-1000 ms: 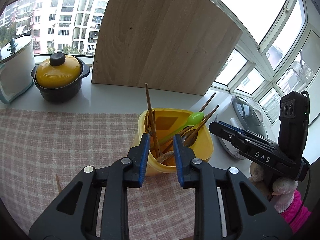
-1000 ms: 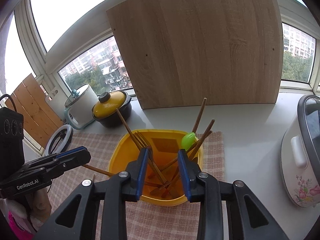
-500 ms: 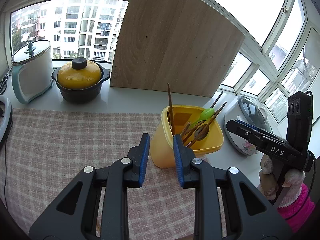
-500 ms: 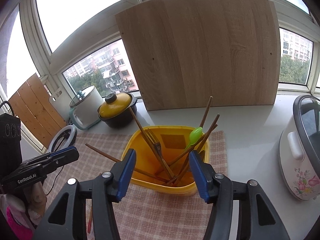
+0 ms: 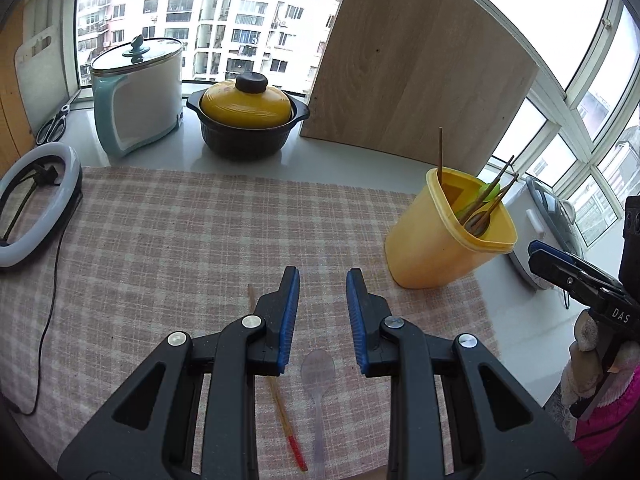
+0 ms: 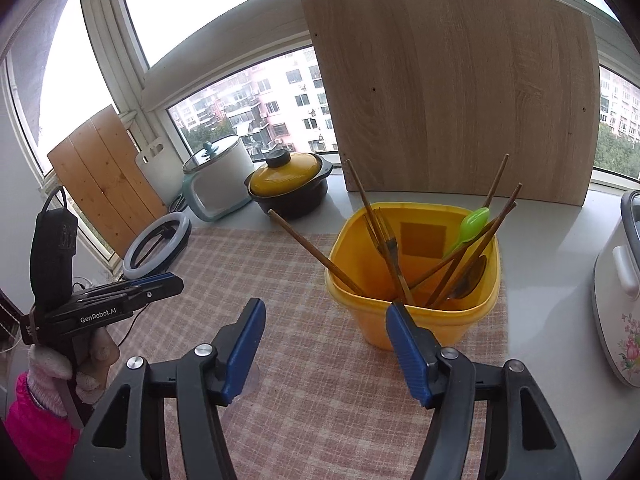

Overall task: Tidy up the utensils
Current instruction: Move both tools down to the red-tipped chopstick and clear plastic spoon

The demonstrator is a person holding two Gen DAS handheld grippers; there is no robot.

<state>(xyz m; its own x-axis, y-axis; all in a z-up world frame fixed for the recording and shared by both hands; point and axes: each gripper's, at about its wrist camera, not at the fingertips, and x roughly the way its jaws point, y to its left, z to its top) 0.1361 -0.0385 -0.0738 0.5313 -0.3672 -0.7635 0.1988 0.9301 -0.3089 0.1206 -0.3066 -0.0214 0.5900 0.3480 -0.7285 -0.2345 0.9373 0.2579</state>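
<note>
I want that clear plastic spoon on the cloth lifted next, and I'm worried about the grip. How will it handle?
The clear spoon looks thin, so probably light and a bit bendy. It lies flat on the checked cloth, so the fingertips may slide over it. Its smooth plastic could be slippery; gripping the narrow handle seems safer.

yellow tub (image 6: 420,320): my utensil holder, squarish plastic with rounded corners, standing upright at the edge of the checked cloth, open top
chopsticks in tub (image 6: 496,232): brown wooden ones, leaning every which way, tips poking above the rim
fork (image 6: 386,240): standing in the tub, tines up
green spoon (image 6: 472,222): bright lime plastic, propped against the far side of the tub
metal spoon (image 6: 468,280): bowl resting low inside the tub
clear spoon (image 5: 318,372): see-through plastic, flat on the cloth, bowl pointing away from me
loose chopstick (image 5: 280,400): lying beside the clear spoon, red at the near end
</note>
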